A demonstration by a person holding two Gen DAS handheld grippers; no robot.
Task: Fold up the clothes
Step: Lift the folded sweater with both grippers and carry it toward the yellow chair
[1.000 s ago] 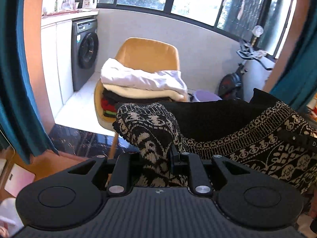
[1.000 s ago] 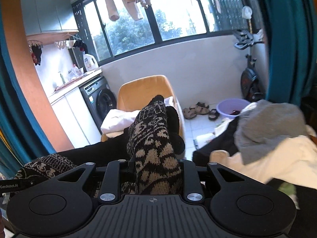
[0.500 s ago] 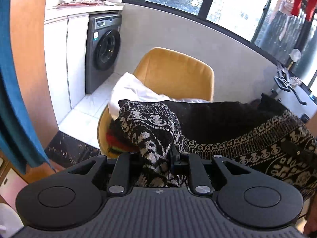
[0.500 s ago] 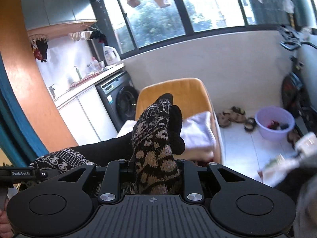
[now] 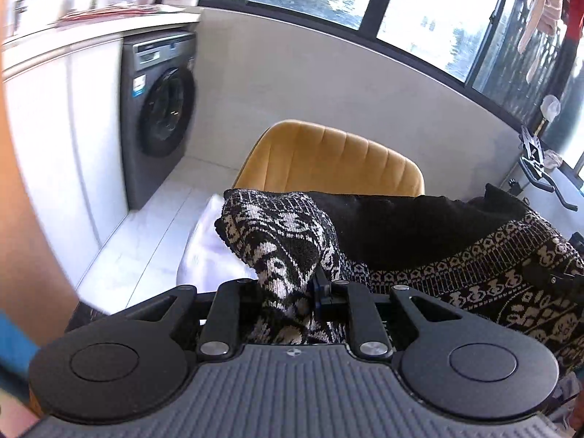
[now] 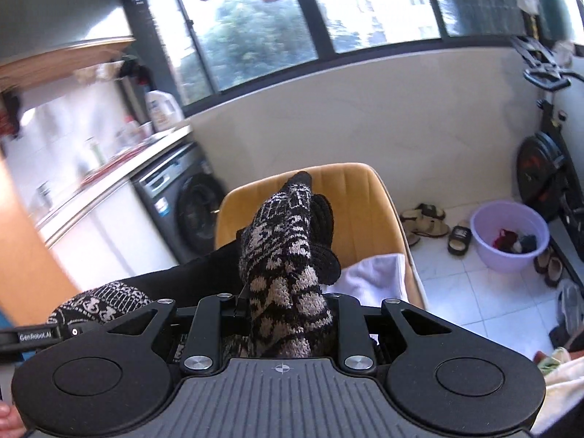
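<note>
tiled floor, mustard chair (likely laundry balcony)

Right wrist view: the chair stands at 12 o'clock, the washing machine at 10, and the basin at 2.

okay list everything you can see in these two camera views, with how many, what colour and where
sweater: one, black with cream pattern, stretched between both claws
chair: one, mustard yellow, straight ahead
white cloth: at least one, on the chair seat
washer: one, grey, under the counter at left
detergent jug: one, white, on the counter
basin: one, lilac, on the floor at right, small items inside
sandals: several, tan and black, on the floor near the basin
exercise bike: one, black, far right
hanging clothes: a few, pale, by the window
left claw: black, shut on sweater
right claw: black, shut on sweater
</note>
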